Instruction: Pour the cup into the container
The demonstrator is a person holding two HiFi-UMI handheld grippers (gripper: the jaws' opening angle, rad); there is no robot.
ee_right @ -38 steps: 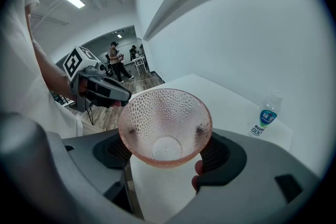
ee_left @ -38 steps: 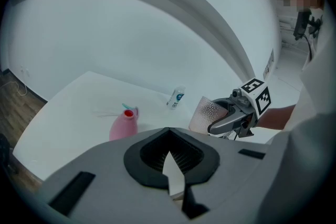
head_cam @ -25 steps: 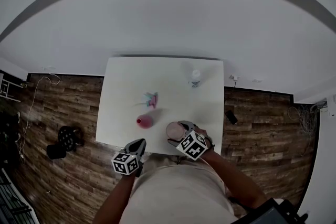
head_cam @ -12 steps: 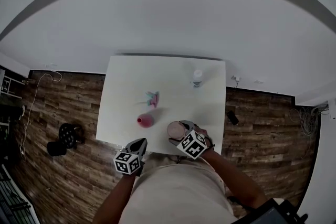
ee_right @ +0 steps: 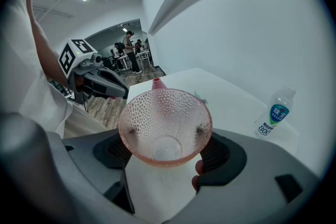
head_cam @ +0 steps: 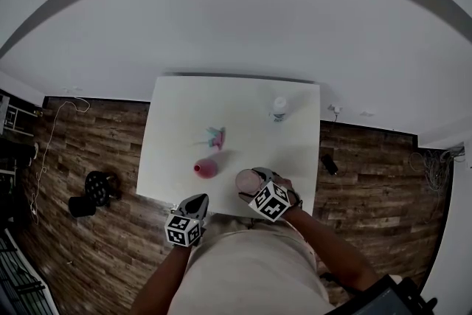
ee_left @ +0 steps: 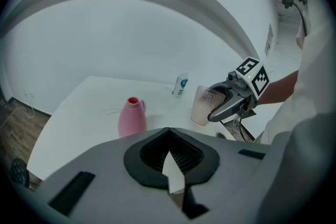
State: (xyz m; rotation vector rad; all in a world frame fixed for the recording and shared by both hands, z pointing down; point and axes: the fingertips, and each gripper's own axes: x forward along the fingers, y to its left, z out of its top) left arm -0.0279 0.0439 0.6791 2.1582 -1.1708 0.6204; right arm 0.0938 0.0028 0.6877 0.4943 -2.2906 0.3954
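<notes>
A dimpled clear pink cup [head_cam: 245, 181] stands upright near the front edge of the white table [head_cam: 177, 122], and my right gripper [head_cam: 254, 184] is shut on it. In the right gripper view the cup [ee_right: 165, 126] fills the space between the jaws and no contents show in it. The pink narrow-necked container [head_cam: 205, 169] stands on the table just left of the cup. In the left gripper view the container [ee_left: 131, 118] is left of the cup [ee_left: 205, 106] and right gripper [ee_left: 231, 105]. My left gripper [head_cam: 197, 203] hovers at the table's front edge, shut and empty.
A small water bottle [head_cam: 279, 108] stands at the table's back right. A small teal and pink item [head_cam: 214, 137] lies behind the container. Dark objects [head_cam: 94, 192] sit on the wooden floor at the left, another [head_cam: 329, 164] at the right.
</notes>
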